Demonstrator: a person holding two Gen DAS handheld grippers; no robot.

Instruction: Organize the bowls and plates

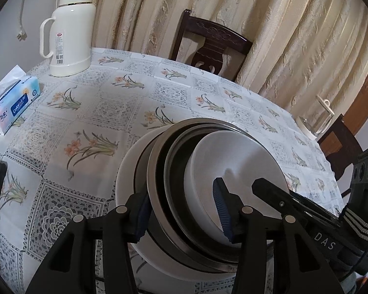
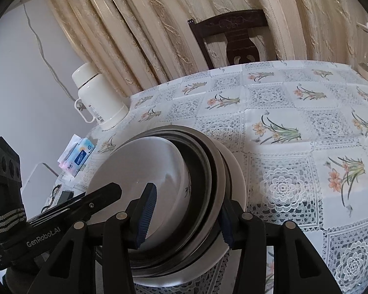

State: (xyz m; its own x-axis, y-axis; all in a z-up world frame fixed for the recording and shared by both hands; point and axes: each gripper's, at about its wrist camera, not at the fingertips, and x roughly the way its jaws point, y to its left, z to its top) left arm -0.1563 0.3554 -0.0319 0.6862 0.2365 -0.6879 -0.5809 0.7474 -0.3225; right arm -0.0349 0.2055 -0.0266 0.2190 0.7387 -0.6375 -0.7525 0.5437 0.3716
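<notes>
Got my left tool (image 1: pixel 182 210) and right tool (image 2: pixel 185 216) both clenched on opposite rims of the stack (image 1: pixel 184 171), white bowl nested inside, tilted up just above the near part of the bench (image 1: pixel 85 122).

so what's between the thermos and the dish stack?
Only bare floral tablecloth between the thermos and the stack; the tissue pack sits off to the side. Left wrist view shows it best.
</notes>
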